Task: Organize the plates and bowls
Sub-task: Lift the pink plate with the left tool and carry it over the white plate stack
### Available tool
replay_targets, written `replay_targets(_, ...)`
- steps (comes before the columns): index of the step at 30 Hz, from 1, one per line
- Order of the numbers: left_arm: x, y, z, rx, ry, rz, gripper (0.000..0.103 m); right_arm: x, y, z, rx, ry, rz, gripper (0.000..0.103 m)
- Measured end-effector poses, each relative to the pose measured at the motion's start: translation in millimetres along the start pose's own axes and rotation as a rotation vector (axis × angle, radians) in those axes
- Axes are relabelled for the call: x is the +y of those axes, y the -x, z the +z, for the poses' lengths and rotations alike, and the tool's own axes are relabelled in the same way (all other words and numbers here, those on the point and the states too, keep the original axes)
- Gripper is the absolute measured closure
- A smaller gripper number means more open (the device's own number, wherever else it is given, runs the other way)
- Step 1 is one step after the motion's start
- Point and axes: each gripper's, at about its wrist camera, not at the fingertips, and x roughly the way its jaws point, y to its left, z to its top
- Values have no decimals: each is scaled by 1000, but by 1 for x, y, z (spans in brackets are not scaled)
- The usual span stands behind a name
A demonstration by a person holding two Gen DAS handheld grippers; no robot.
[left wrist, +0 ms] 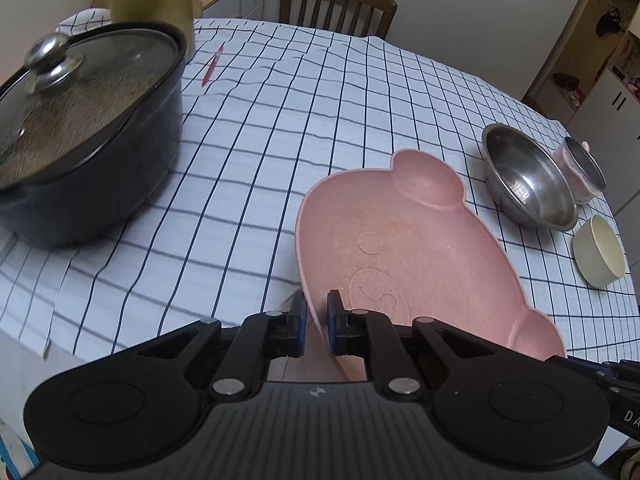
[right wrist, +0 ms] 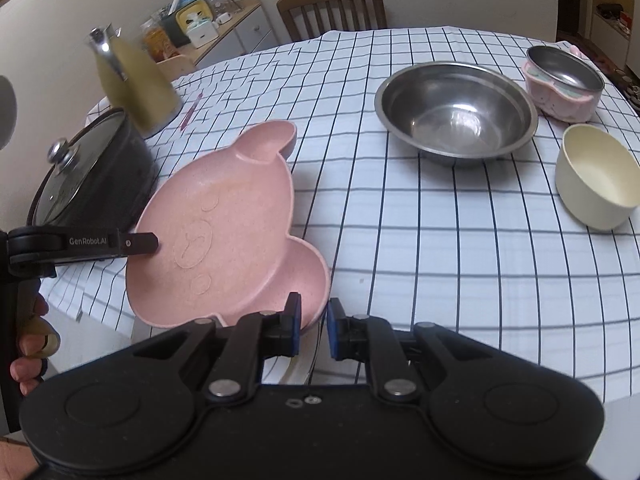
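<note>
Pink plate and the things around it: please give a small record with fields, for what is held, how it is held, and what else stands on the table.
held item: pink bear-shaped plate, above the checked tablecloth
left gripper: shut on the plate's rim
right gripper: shut on the rim by one ear
plate pose: tilted
steel bowl: empty, on the cloth
cream bowl: empty, beside the steel bowl
pink-cased steel bowl: behind them
black pot: glass lid on
yellow jug: behind the pot

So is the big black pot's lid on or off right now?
On. The glass lid with its metal knob sits down inside the rim of the black pot, closing it.
</note>
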Motion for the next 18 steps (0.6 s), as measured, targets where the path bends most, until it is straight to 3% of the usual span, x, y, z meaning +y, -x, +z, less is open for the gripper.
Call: replay_targets(18,9,15,-47,6,-32,-22,94,7,14,-50,3,-20,2,89)
